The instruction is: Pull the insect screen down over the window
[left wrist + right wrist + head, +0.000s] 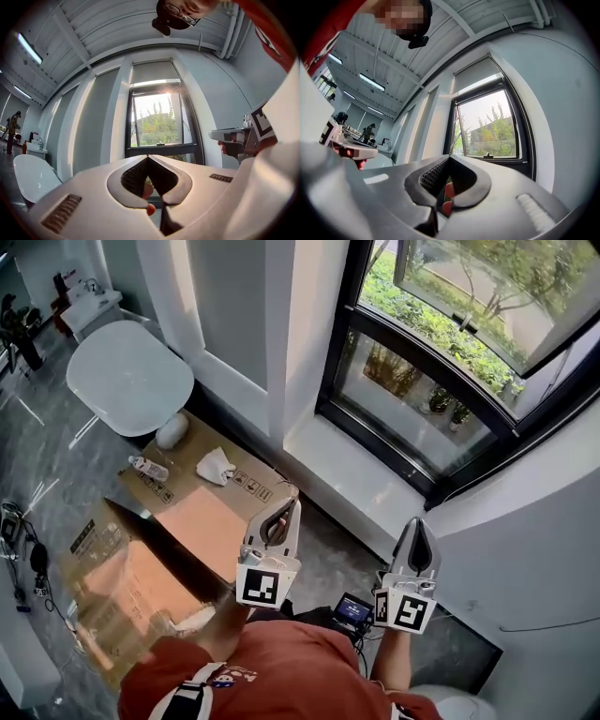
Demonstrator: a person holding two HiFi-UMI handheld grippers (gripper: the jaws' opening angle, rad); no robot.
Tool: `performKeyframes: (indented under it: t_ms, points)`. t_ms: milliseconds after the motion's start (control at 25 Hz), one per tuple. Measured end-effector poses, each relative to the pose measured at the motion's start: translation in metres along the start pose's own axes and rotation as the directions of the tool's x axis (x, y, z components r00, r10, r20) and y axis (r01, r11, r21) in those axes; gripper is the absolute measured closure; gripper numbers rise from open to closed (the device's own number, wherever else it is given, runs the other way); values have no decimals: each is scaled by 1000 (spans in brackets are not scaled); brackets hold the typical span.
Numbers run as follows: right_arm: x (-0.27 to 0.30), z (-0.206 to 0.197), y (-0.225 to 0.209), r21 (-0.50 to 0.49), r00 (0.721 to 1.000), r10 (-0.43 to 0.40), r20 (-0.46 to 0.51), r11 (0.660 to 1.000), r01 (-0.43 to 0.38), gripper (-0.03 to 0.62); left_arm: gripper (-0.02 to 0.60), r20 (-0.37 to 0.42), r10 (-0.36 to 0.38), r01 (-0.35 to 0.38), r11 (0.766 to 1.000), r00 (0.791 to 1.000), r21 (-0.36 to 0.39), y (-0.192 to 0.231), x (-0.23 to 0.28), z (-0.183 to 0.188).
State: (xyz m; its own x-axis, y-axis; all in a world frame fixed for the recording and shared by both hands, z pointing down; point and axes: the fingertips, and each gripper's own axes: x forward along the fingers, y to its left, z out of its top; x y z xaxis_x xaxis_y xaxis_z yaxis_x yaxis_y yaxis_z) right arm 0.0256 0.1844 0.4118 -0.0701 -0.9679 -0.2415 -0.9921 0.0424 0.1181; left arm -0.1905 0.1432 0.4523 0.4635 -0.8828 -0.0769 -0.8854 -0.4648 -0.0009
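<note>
flattened cardboard (pixel 202 521) lies on the grey floor (pixel 52 432).

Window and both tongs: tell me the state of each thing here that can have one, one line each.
Left tongs: shut, nothing between them.
Right tongs: shut, nothing between them.
Insect screen: up at the top of the window, not yet pulled down.
Window: glass uncovered.
Upper sash: looks swung outward, open.
</note>
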Motion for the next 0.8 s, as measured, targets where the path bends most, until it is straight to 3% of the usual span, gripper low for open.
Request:
performKeyframes:
  t_ms: [440,800]
  points:
    - [52,-24,-15,-12,998,-58,-10,998,58,585,577,-1,-43,43,999,999,-7,24,66,-11]
    - [133,-45,-62,8,996,-82,22,997,82,585,577,14,-60,60,998,998,15,27,164,-8]
